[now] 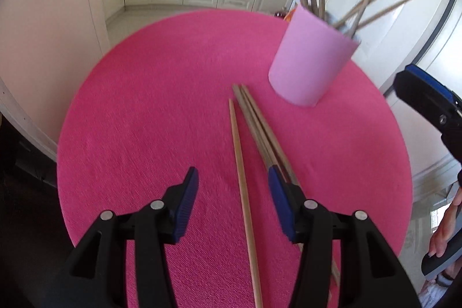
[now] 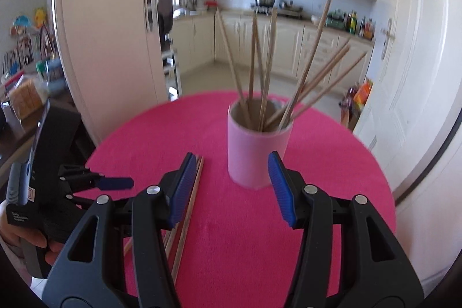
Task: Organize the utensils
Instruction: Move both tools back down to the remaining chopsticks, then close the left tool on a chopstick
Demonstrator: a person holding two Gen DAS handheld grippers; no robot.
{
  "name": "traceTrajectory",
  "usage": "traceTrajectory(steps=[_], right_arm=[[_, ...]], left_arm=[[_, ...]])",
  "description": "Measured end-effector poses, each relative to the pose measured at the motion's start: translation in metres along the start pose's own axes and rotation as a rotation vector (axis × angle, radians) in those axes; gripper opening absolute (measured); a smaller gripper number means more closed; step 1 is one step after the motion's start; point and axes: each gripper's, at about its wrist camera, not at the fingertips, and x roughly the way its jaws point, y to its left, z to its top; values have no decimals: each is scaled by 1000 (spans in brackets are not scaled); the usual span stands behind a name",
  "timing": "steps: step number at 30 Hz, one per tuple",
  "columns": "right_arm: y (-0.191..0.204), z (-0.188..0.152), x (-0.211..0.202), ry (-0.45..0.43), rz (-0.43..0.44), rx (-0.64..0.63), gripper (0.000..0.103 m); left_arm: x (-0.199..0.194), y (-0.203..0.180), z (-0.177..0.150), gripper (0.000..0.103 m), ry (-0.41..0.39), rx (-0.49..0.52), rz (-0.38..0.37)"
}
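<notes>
A pink cup (image 1: 310, 62) holding several wooden chopsticks (image 1: 372, 6) stands on the round pink table mat (image 1: 150, 111). Loose chopsticks lie on the mat in front of it: a single one (image 1: 241, 181) and a bundle (image 1: 260, 129) to its right. My left gripper (image 1: 233, 186) is open low over the mat, the single chopstick lying between its fingers. My right gripper (image 2: 231, 172) is open and empty, above the mat just in front of the cup (image 2: 257, 152). The loose chopsticks (image 2: 187, 212) lie under its left finger. The left gripper (image 2: 112, 183) shows at the left.
The mat's round edge (image 2: 384, 163) drops off to the kitchen floor. A white door (image 2: 415, 77) stands to the right and kitchen cabinets (image 2: 283, 48) behind. A cluttered side table (image 2: 23, 94) is at the far left. The right gripper's body (image 1: 427, 103) shows at the right edge.
</notes>
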Motion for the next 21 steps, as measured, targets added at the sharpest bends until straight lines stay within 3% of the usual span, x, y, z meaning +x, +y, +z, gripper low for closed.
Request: traceTrajectory(steps=[4,9,12,15,21], right_arm=[[7,-11,27,169,31,0,52],[10,-19,54,304,96,18,51],[15,-20,67,363,138,29,37],[23,-22,76,402,155,33,34],[39,-24,90,456,161,23,28]], left_arm=[[13,-9,-5,50,48,19,32],[13,-13,-7,31,43,42,96],[13,-13,-8,23,40,44,116],[11,-8,-8,9,29,16,121],[10,2,-4,6,17,-40,82]])
